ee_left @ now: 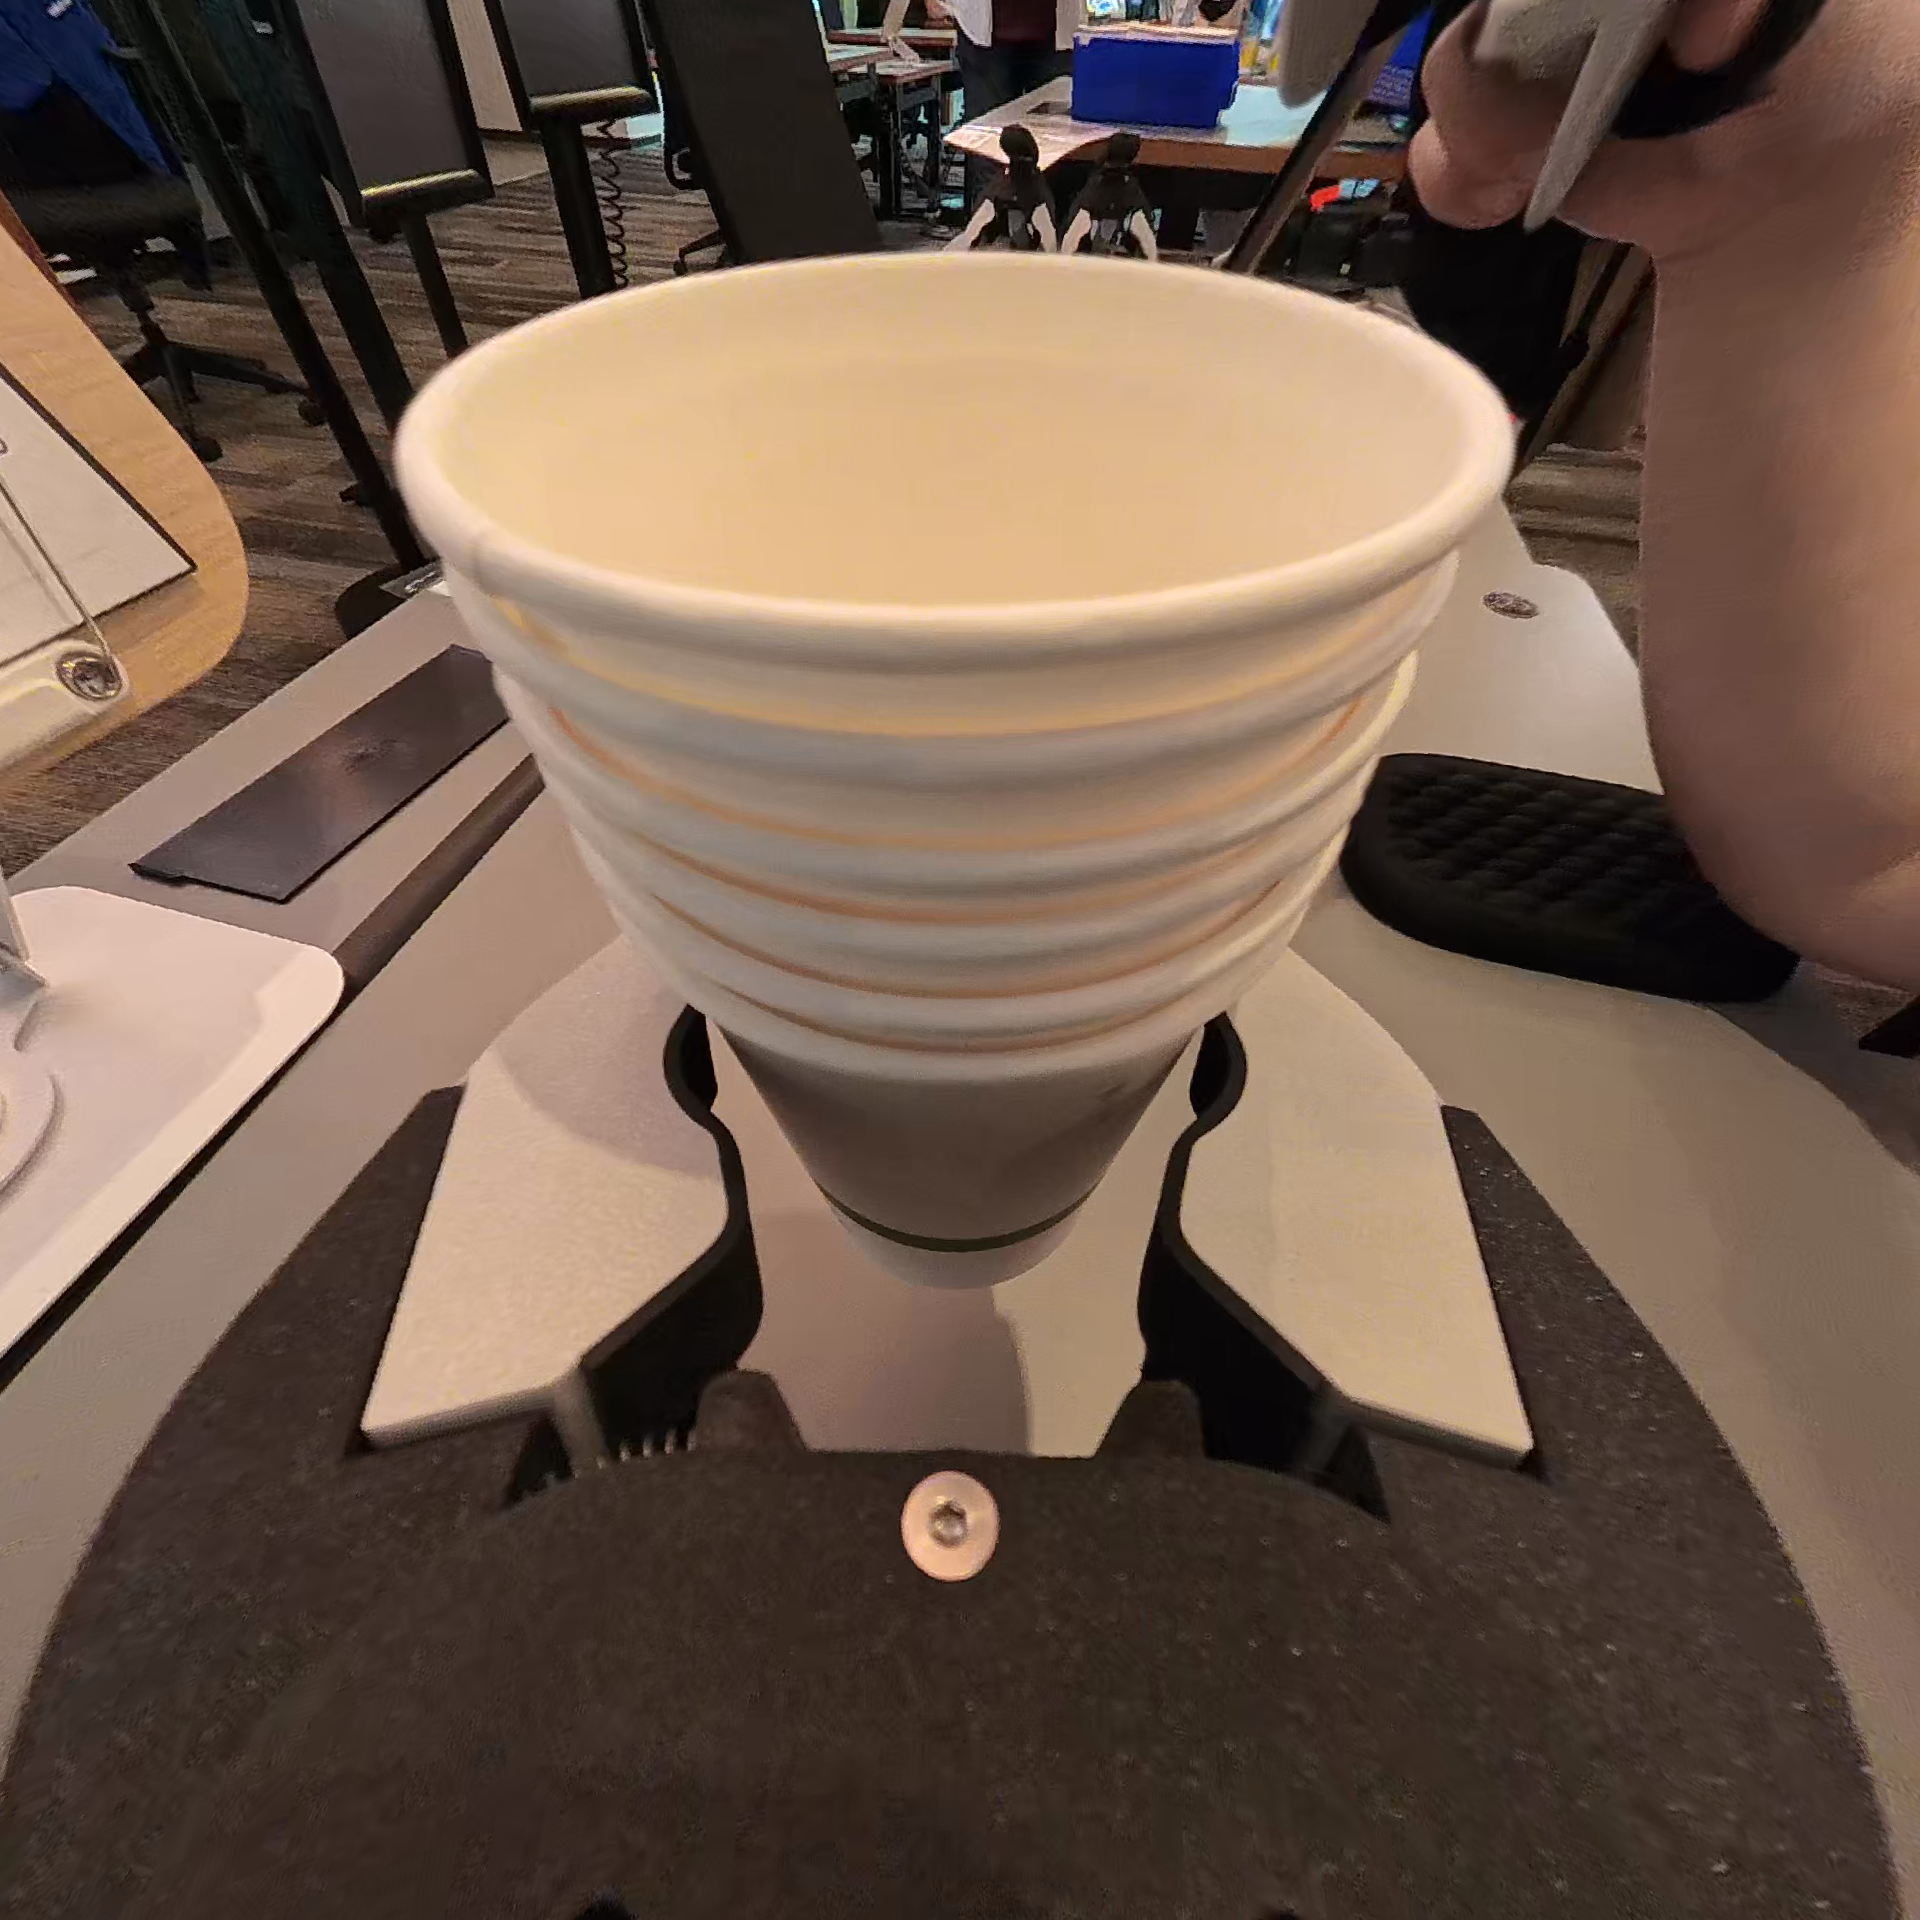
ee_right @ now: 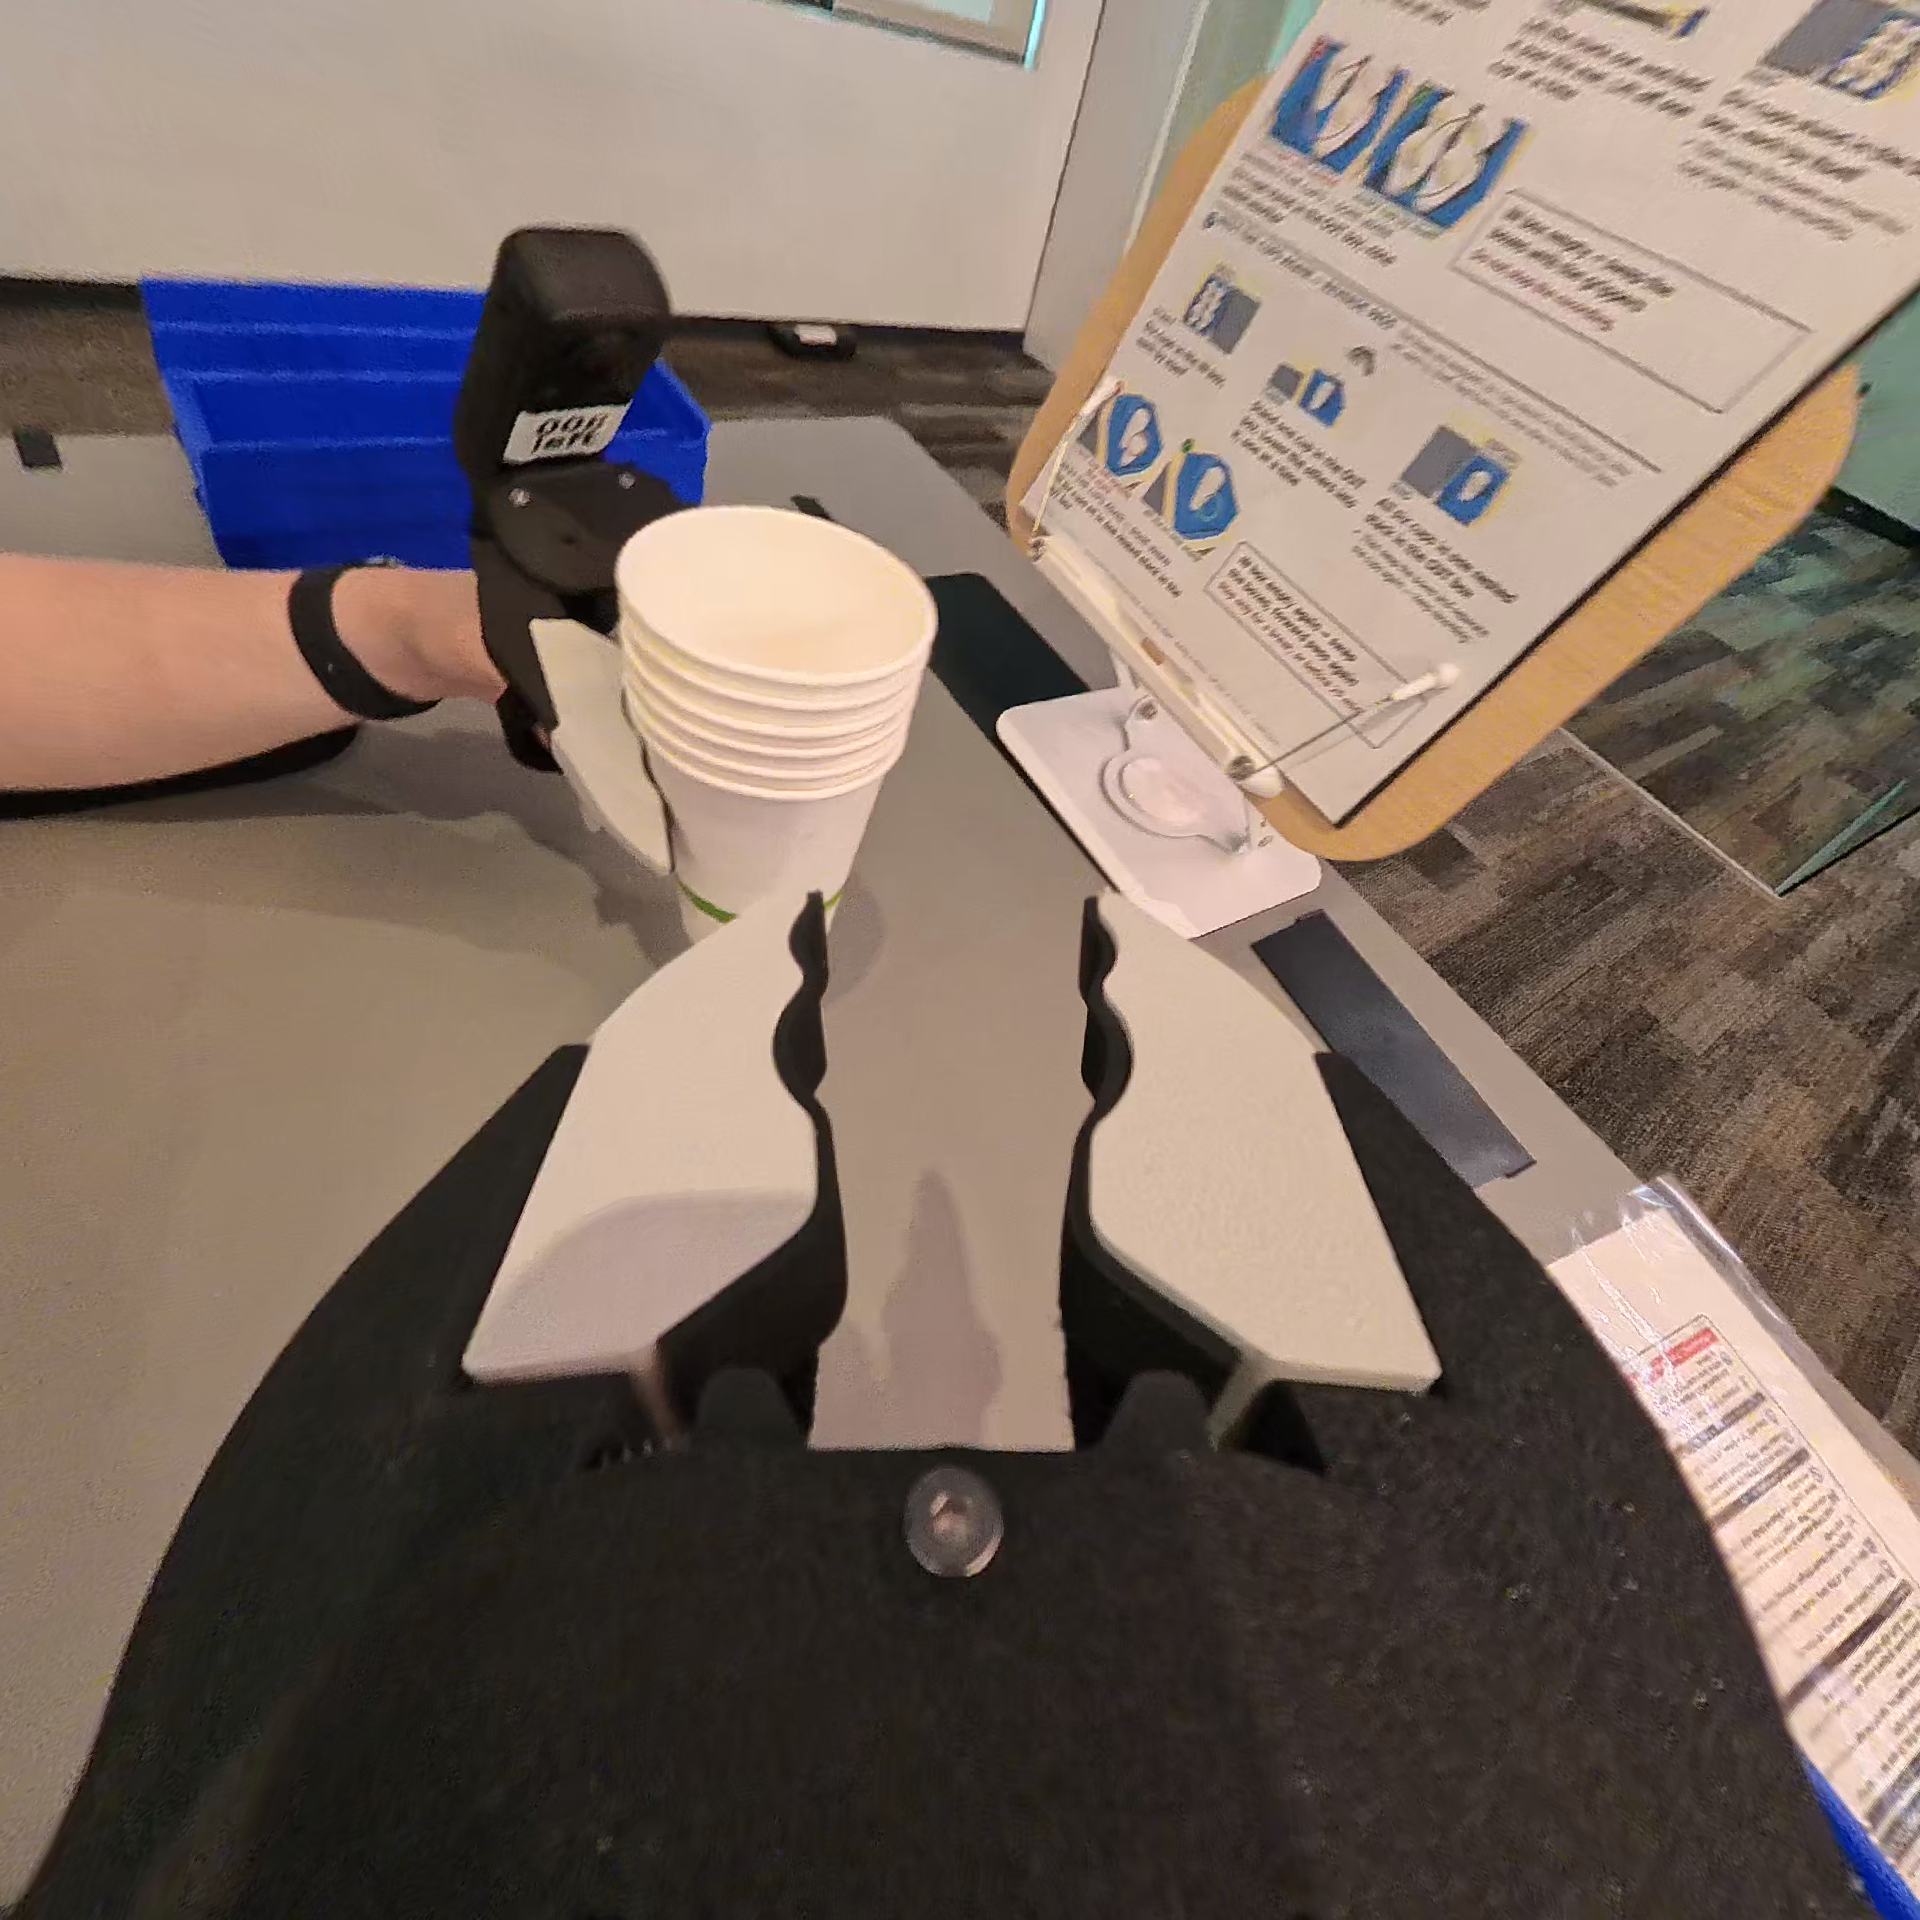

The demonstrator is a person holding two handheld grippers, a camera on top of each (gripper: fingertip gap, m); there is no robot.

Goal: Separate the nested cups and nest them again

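A stack of several nested white paper cups (ee_left: 951,727) stands upright between the fingers of my left gripper (ee_left: 956,1049). The jaws press on the lowest cup's wall below the rims, so the gripper is shut on the stack. The stack's base is close to the grey table (ee_left: 1621,1226); I cannot tell if it touches. In the right wrist view the stack (ee_right: 774,707) is held from its left by the left gripper (ee_right: 623,748). My right gripper (ee_right: 951,914) is open and empty, its left fingertip just in front of the stack's base.
An instruction sheet on a wooden board with a white base (ee_right: 1164,810) stands at the table's edge beside the cups. A blue bin (ee_right: 312,436) is behind them. A black mesh pad (ee_left: 1538,873) lies on the table. A bagged printed sheet (ee_right: 1766,1507) lies near my right gripper.
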